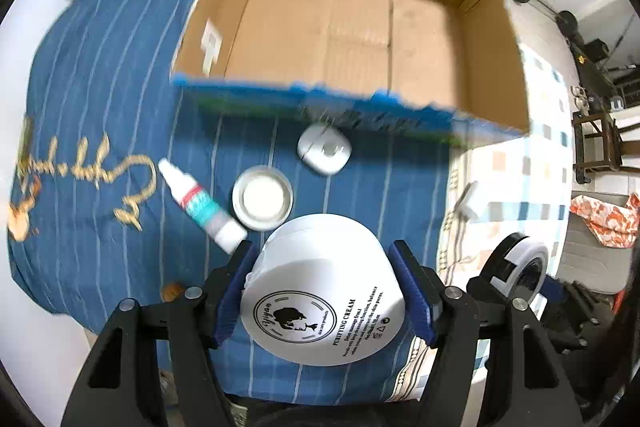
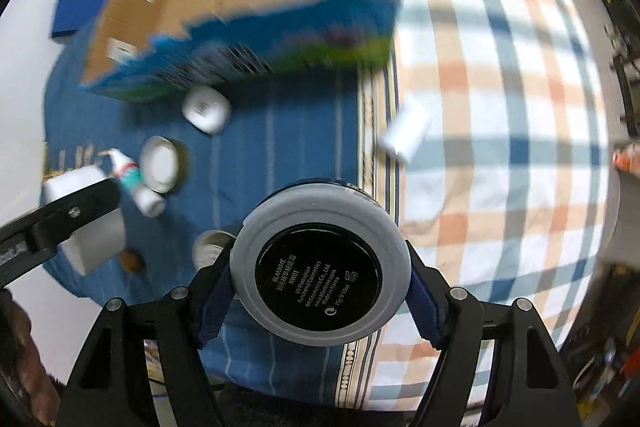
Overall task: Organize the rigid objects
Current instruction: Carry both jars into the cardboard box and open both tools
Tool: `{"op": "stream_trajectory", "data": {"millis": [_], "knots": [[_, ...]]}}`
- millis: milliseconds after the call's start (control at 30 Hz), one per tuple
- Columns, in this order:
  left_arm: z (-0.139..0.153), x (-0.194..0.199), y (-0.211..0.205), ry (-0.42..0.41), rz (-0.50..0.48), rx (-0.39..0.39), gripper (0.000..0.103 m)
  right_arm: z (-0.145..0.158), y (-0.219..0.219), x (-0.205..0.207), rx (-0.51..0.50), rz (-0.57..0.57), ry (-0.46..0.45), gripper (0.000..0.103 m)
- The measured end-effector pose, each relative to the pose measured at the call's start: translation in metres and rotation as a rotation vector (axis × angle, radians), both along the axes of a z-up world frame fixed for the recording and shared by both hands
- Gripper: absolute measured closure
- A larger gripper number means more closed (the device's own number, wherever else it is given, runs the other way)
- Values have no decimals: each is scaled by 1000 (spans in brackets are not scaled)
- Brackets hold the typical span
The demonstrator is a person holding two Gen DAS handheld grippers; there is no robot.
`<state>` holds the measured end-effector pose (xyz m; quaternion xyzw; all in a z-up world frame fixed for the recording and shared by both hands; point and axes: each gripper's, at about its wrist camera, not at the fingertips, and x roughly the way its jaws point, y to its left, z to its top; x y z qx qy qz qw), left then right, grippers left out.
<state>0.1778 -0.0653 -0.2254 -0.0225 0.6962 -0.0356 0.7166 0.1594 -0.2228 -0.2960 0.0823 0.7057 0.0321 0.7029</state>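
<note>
Both tools are loaded, and the cardboard box (image 1: 352, 27) lies straight ahead of and beyond each, open top up, nothing seen inside. Its blue printed near wall stands between the tools and the bare floor of the box, so whatever goes in has to clear that wall first

Left tool (image 1: 324, 291) is pinching a white cream jar (image 1: 324, 291) across its round body, base w/ black logo and "Purifying Cream" print facing the cam. Right tool (image 2: 320, 277) is pinching a grey-rimmed compact (image 2: 320, 267) by its edge, black labelled base toward the cam. Neither looks clearly nearer the box

Loose on the striped blue cloth (image 1: 100, 75) btwn left tool and box: a dropper bottle (image 1: 202, 205) lying flat, long axis slanting ahead-left; a small round tin (image 1: 262, 197) beside it; a white earbud case (image 1: 324, 149) close under the box wall. A white tube (image 2: 406, 133) lies ahead-right of the right tool on the checked cloth (image 2: 500, 107)
</note>
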Motion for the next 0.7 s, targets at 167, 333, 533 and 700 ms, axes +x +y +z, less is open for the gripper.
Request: {"op": "stream_trajectory", "data": {"millis": [167,333,533,700], "knots": [[8,41,-7,-25,-31,-24,37,55,-3,48,11,23,-65,26],[17,93,-10,-42,-81,-40,37,84,-4,99,44,-6,-99,26],[-1,172,-6,-8,-100,-61,37,69,5,169,0,-24,-122,26],[-47,244,-7,88,-101,-121,37,27,13,237,-21,-17,-111,26]]}}
